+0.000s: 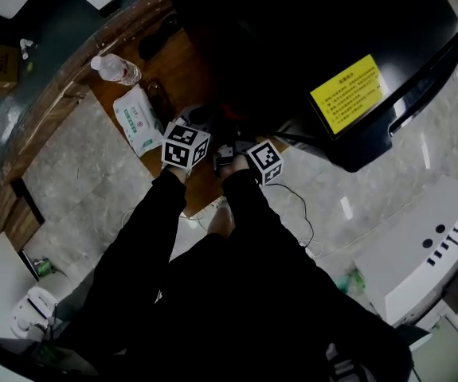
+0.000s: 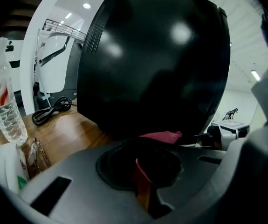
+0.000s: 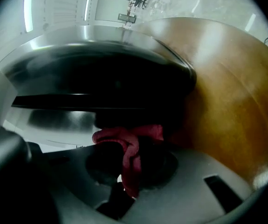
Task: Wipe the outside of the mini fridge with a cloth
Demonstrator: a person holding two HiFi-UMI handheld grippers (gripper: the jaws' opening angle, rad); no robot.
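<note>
Right tool (image 3: pixel 127 183): clamped on the red cloth (image 3: pixel 130 146). A bunched wad spills out ahead of the jaws, right by the fridge (image 1: pixel 292 46) wall. It is too dim to confirm contact.
Left tool (image 2: pixel 142 185): jaws together on a thin red strip, which reads as another fold of the same cloth.
Your hands: close together at the foot of the fridge.
Fridge: black, standing on the wooden worktop (image 3: pixel 231 106), filling the space ahead of both tools.
Left of you: glasses (image 2: pixel 36 157) and a wipes pack (image 1: pixel 139 119) nearest, then a water bottle (image 2: pixel 3 101), with a coiled cable (image 2: pixel 50 112) farthest.
Risk 1: with two clamps on one cloth, pulling your hands apart could tug it out of one tool.
Risk 2: the wad is small, so pressing hard may scrape hard jaw tips on the glossy shell.
Risk 3: a wide sweep to your left could knock over the bottle or catch the glasses.
Head view only: shows both tools together and a yellow label (image 1: pixel 346 94) on the fridge.
Left tool view only: shows the glasses and cable.
Right tool view only: shows how the cloth bunches at the jaws.
</note>
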